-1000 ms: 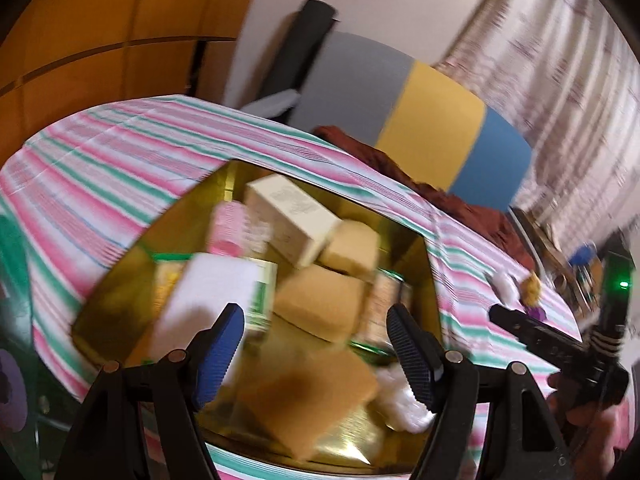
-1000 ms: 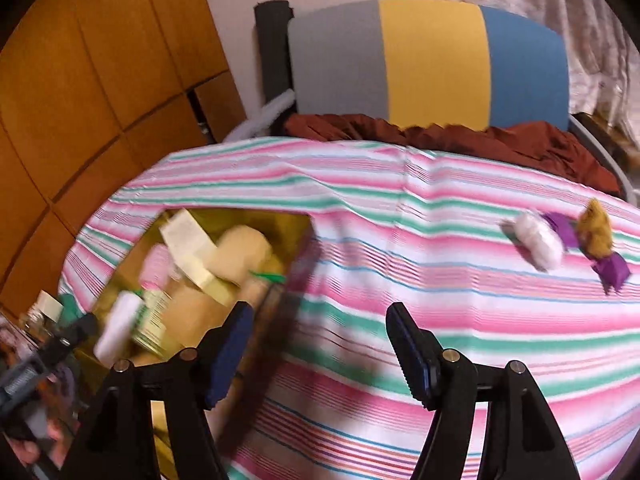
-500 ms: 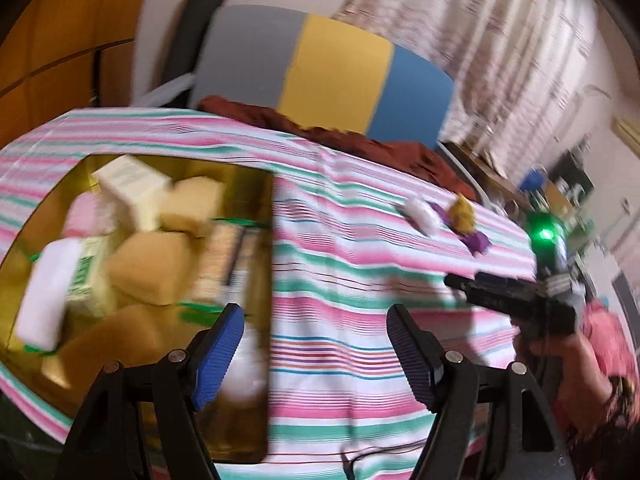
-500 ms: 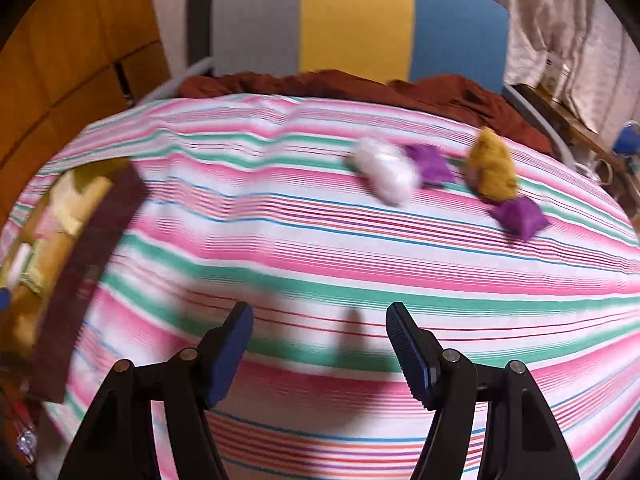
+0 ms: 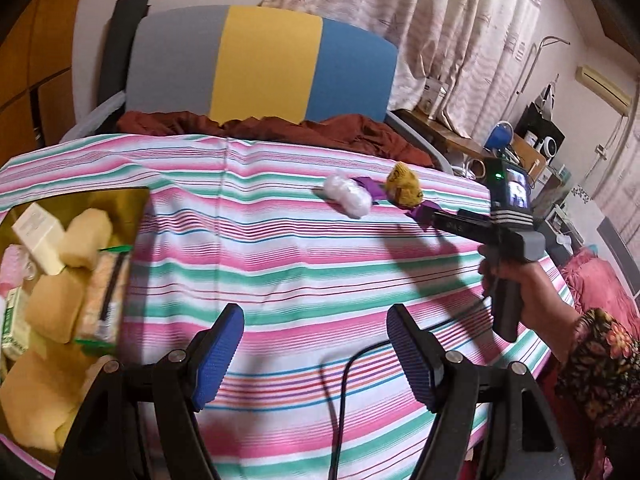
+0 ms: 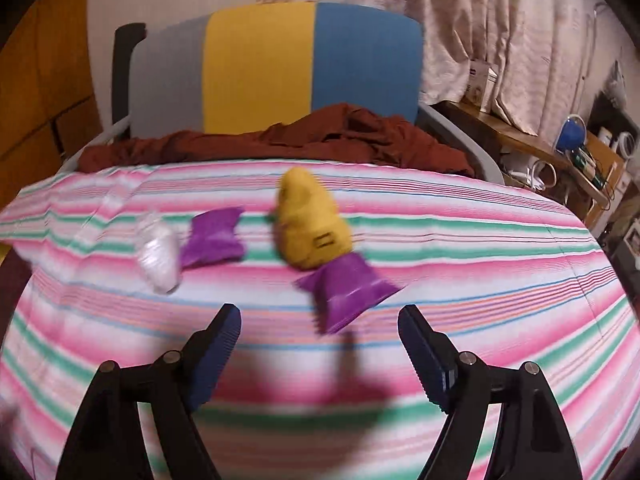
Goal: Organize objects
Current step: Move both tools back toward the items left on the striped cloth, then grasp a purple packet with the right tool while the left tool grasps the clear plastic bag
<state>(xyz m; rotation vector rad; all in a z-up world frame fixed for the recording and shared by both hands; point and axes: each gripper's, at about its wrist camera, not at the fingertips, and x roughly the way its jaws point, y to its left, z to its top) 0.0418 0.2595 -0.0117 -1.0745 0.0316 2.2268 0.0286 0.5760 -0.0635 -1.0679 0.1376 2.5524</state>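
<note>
Widening my right gripper (image 6: pixel 319 354) toward the purple pouch (image 6: pixel 347 290) at frame centre, nothing between its fingers; left gripper (image 5: pixel 315 354) spread, empty.

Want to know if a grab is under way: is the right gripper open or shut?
Open, jaws opening: the right gripper has only striped cloth between its pads.

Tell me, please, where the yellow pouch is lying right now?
In the right wrist view the yellow pouch lies on the striped cloth near its far edge, between two purple packets, touching the nearer one.
</note>
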